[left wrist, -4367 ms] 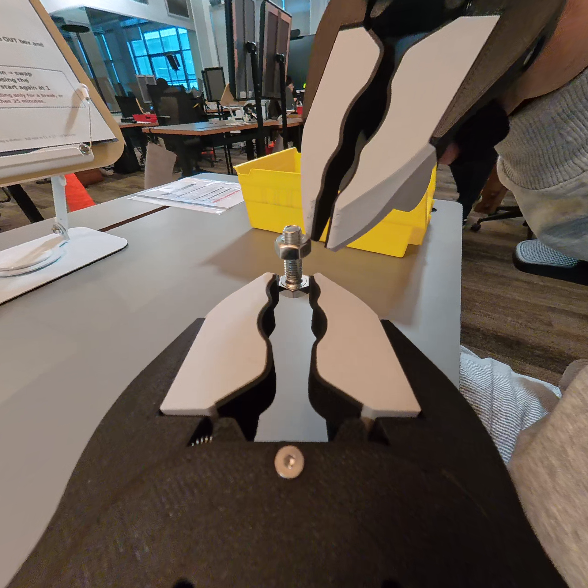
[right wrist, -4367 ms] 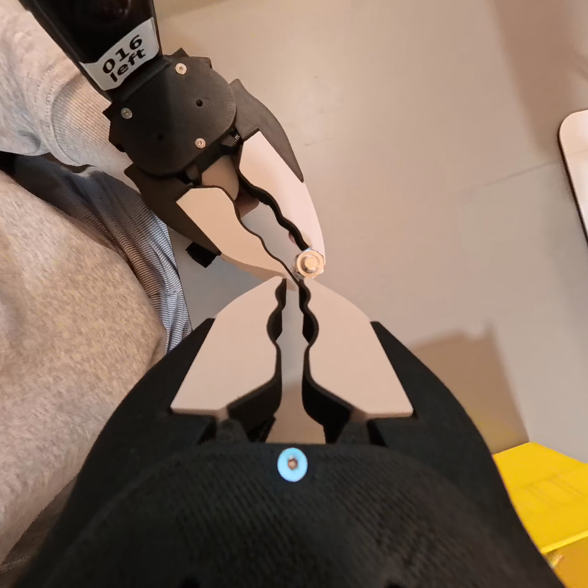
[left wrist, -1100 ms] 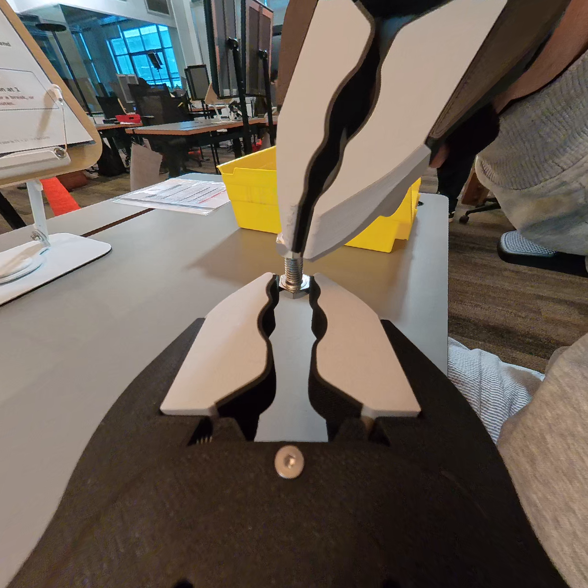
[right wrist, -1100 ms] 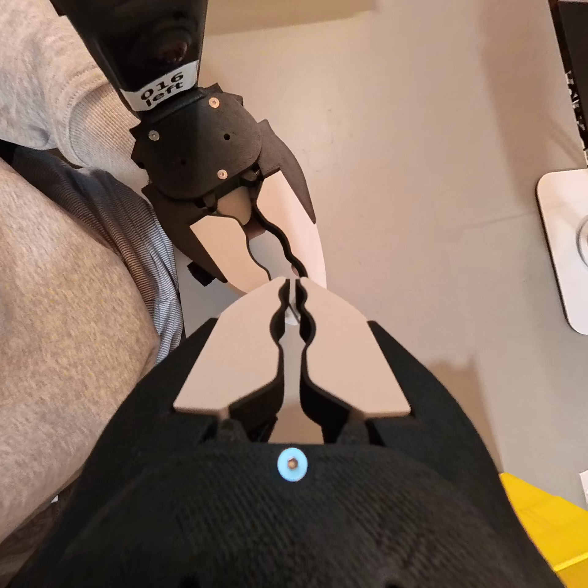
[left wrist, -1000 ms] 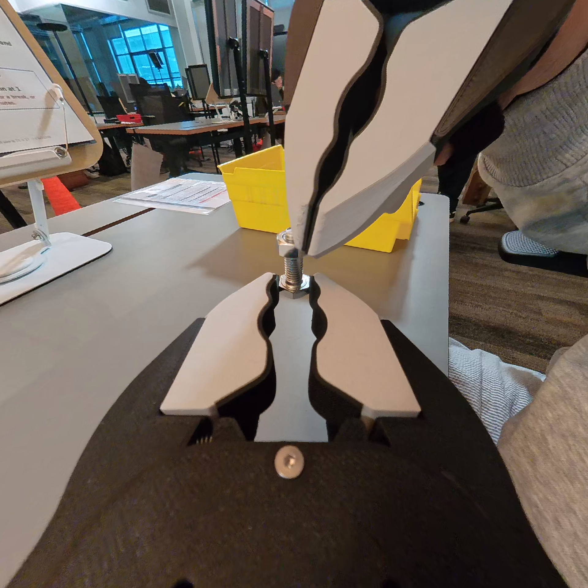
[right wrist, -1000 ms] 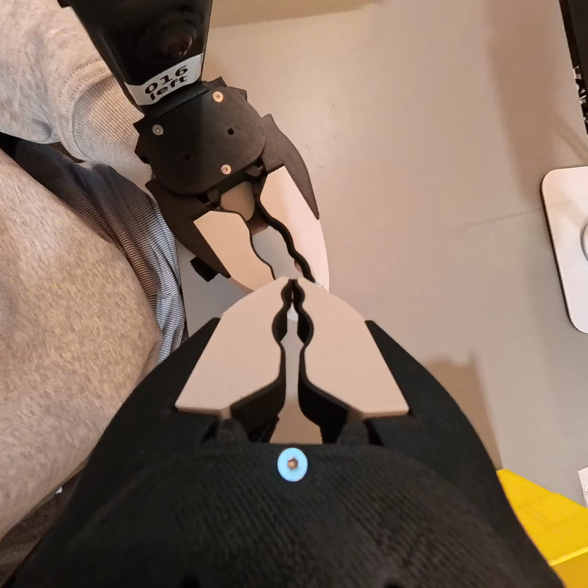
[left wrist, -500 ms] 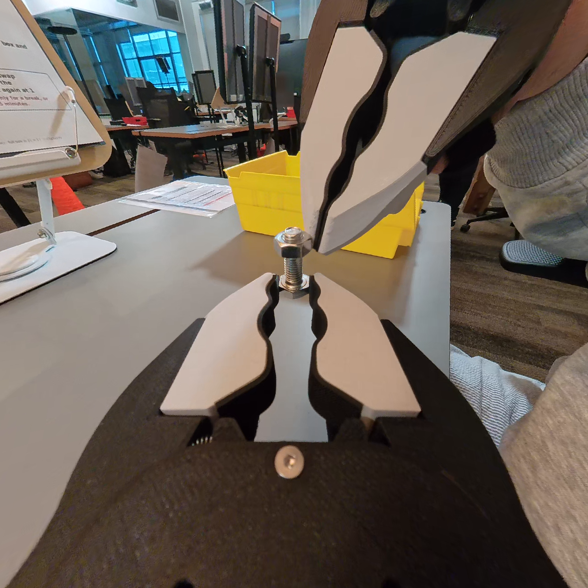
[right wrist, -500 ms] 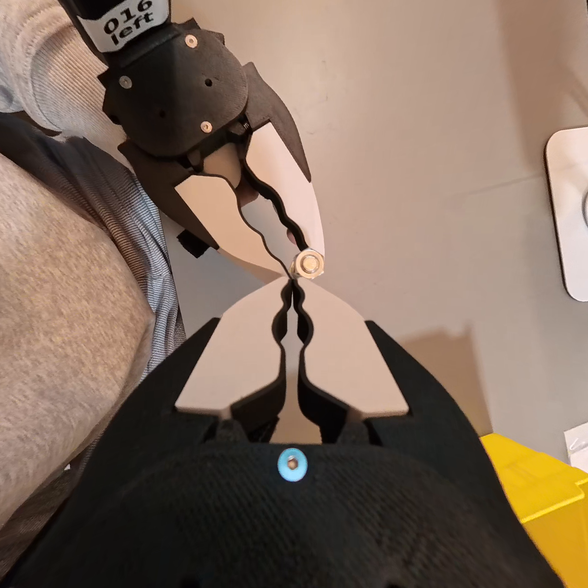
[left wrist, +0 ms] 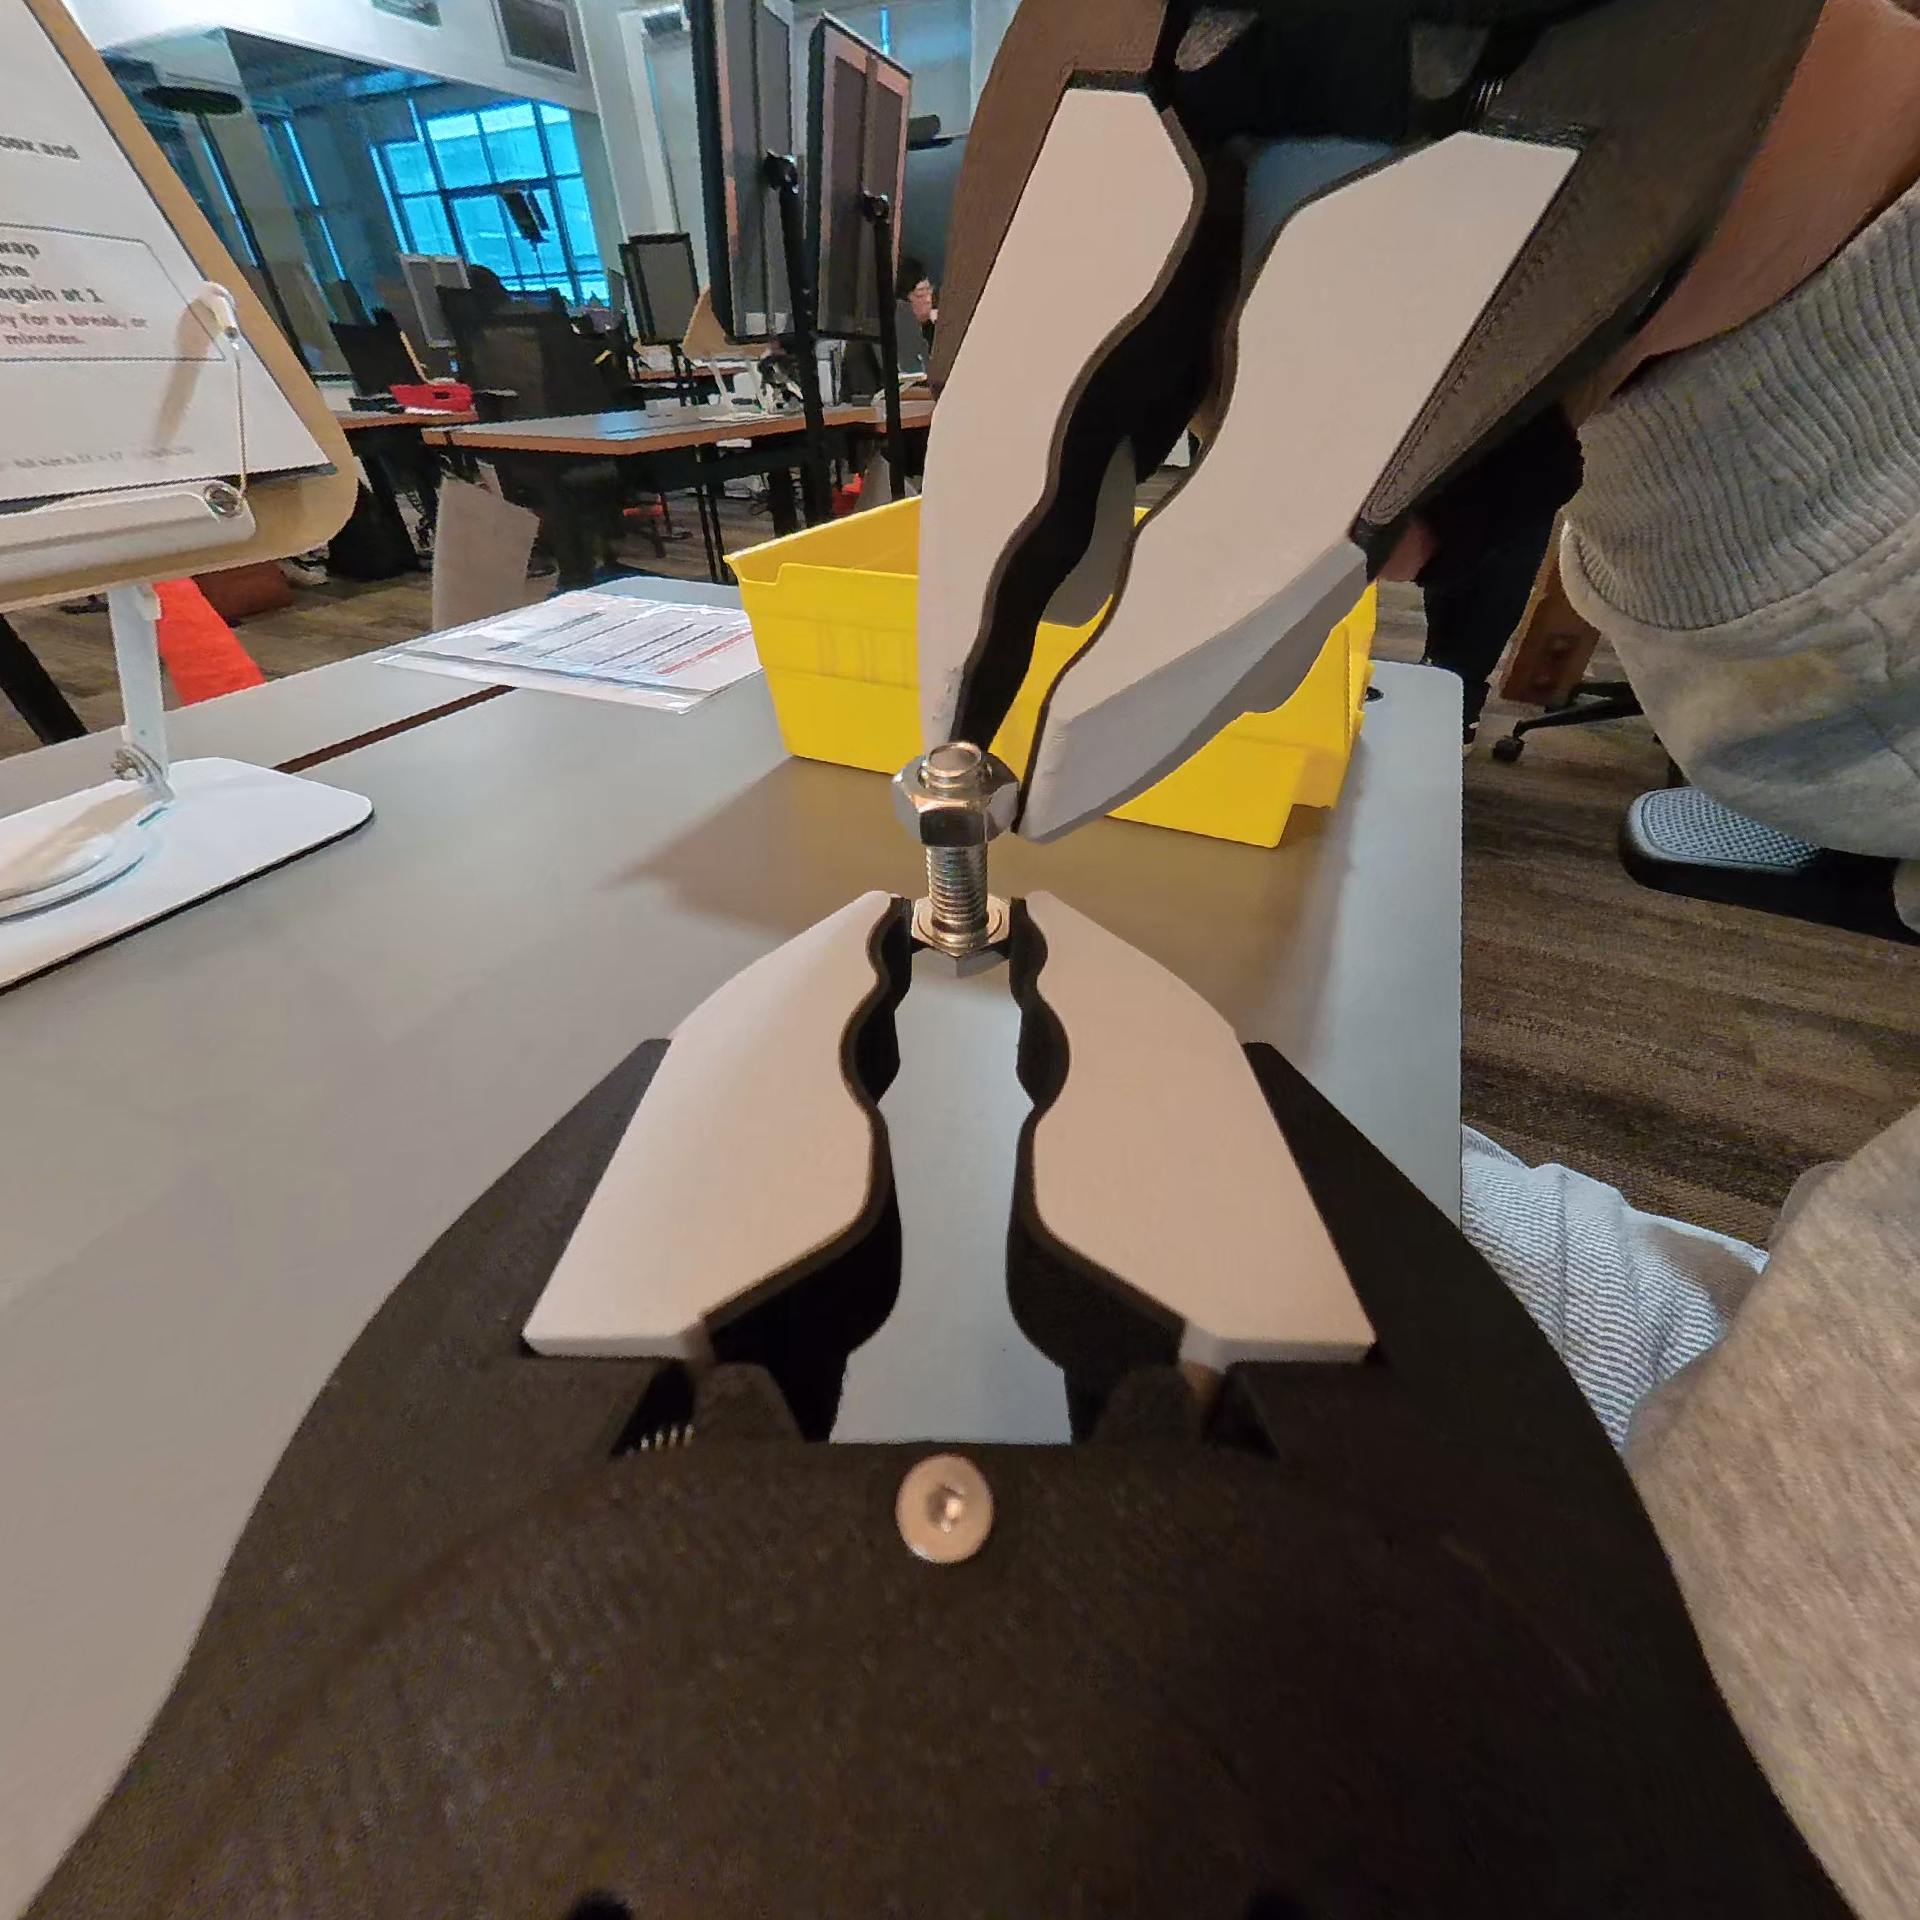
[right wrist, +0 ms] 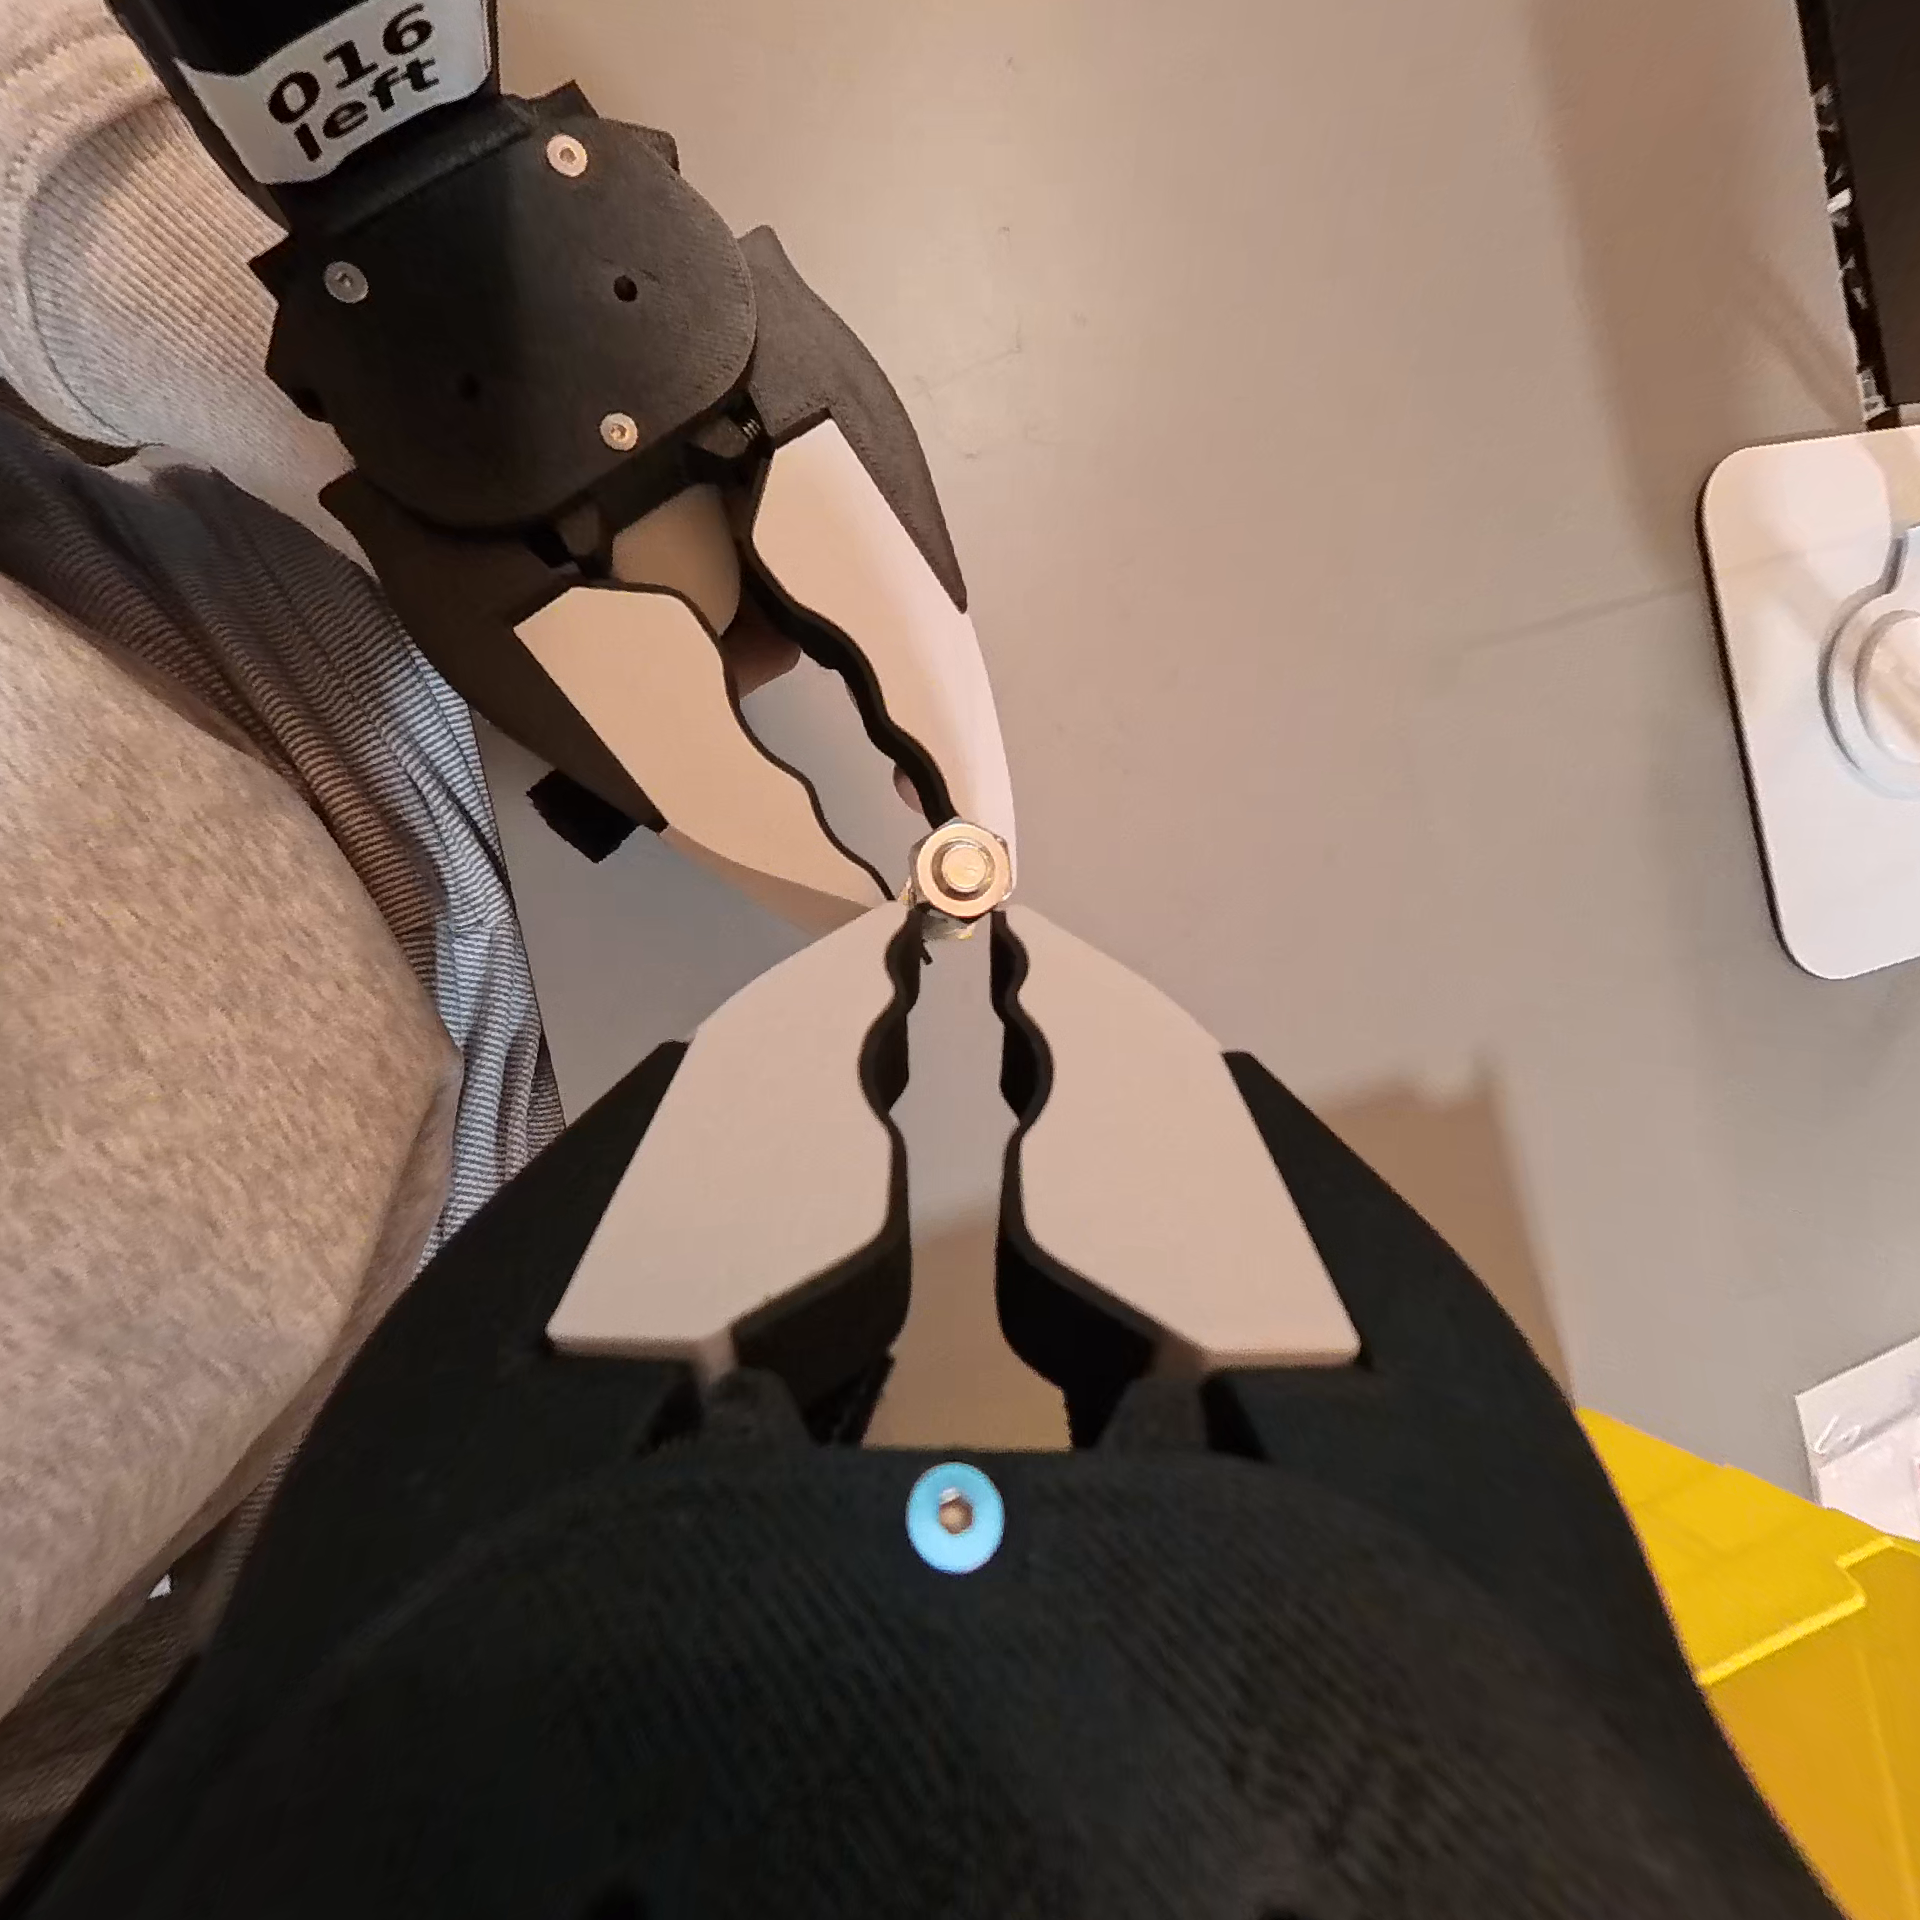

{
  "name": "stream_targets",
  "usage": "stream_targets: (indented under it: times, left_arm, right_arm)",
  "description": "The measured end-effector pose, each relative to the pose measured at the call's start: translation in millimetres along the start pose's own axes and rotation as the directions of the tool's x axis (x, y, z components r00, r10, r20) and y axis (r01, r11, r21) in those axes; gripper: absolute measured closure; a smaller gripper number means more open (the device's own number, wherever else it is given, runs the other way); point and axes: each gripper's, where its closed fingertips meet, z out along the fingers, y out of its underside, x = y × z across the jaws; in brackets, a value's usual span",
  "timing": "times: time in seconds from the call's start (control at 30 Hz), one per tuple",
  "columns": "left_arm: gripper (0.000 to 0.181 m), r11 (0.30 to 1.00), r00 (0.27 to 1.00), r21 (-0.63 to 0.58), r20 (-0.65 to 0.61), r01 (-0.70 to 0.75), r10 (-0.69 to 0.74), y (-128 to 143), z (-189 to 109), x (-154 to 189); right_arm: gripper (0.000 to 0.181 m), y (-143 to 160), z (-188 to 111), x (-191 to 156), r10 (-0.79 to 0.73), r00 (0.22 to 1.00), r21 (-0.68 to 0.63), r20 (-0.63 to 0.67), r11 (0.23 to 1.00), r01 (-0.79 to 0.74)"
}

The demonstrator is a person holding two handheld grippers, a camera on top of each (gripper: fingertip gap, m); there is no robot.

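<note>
- Left gripper: jaws nearly closed, clamped on the hex head at the foot of a steel bolt. Bolt upright, threaded shank pointing up, held at the very tips just above the grey counter.
- Same grip seen in right wrist view: left gripper reaching in from upper left, tips either side of the bolt, seen end-on.
- Hex nut sitting at top of the shank, bolt end just showing through it. Bare thread visible between nut and head.
- Right gripper: jaws parted by a narrow gap, about the width of the nut, holding nothing. Tips just short of the nut in own view.
- In left wrist view, right gripper coming down steeply from above. One fingertip just behind the nut, the other touching or almost touching its right flank; contact not certain. Nut not between the jaws.
- Yellow bin on the counter behind the bolt, well apart from it; corner also visible lower right in right wrist view.
- White stand base on the counter at left, carrying a tilted board with a printed sheet. Plastic-sleeved paper lying flat left of the bin.
- Grey knit sleeve behind the right gripper.
</note>
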Motion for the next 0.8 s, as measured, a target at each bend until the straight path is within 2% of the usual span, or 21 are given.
stream_targets:
  times: [0.53, 0.8]
  left_arm:
    - [0.162, 1.000, 1.000, -0.016, -0.018, -0.024, 0.024, 3, 2, 6]
    - [0.162, 0.999, 0.999, -0.024, -0.021, -0.034, 0.034, 4, 3, 7]
  right_arm:
    - [0.153, -8, 5, -9, -0.014, 0.999, 0.041, 0.038, 0.999, 0.013]
    - [0.153, -14, 7, -16, -0.049, 0.998, 0.055, 0.044, 0.997, 0.047]
